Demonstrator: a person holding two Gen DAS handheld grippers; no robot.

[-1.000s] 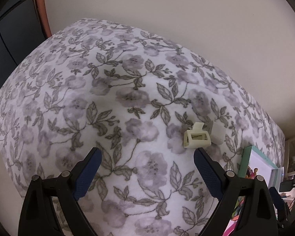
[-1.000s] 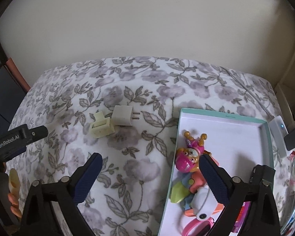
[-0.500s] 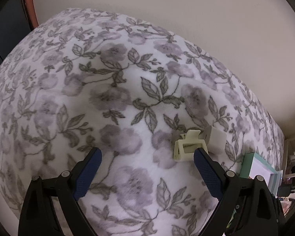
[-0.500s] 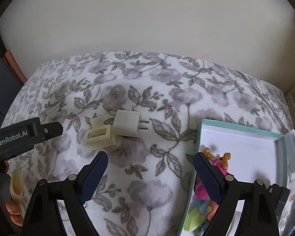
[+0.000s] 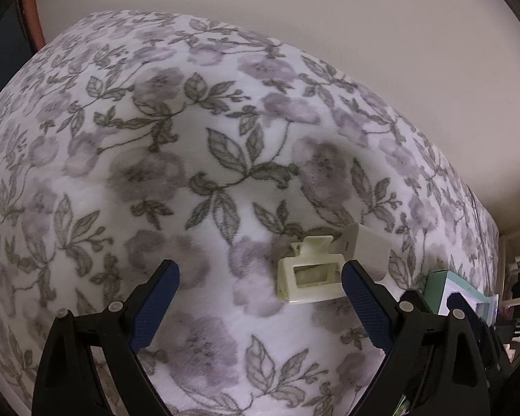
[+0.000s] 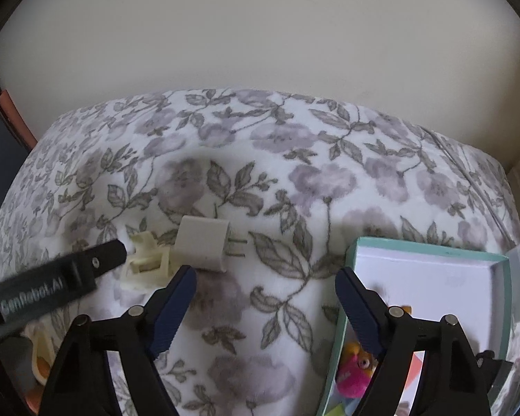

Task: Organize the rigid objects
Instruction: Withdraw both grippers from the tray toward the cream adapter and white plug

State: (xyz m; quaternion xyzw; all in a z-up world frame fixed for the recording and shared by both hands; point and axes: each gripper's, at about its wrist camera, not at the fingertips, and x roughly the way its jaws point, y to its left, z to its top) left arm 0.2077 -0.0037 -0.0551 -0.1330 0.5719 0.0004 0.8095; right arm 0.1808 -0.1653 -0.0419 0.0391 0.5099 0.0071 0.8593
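Note:
A cream hair claw clip [image 5: 308,279] lies on the floral blanket [image 5: 190,173], touching a white plug adapter [image 5: 365,249] at its right. My left gripper [image 5: 260,298] is open, and the clip sits just inside its right finger. In the right wrist view the clip [image 6: 145,265] and the adapter [image 6: 204,242] lie ahead left of my open, empty right gripper [image 6: 265,298]. The left gripper's black body [image 6: 52,284] reaches in next to the clip.
A teal-rimmed white box [image 6: 430,253] stands at the right on the blanket [image 6: 294,180], holding a pink toy [image 6: 353,378] and other coloured toys. Its corner shows in the left wrist view [image 5: 457,287]. A beige wall [image 6: 260,34] runs behind the bed. Clutter lies beyond the box.
Both grippers have moved forward and lower toward the clip and adapter, which now look larger. The left gripper has closed in beside the clip. Neither object has moved.

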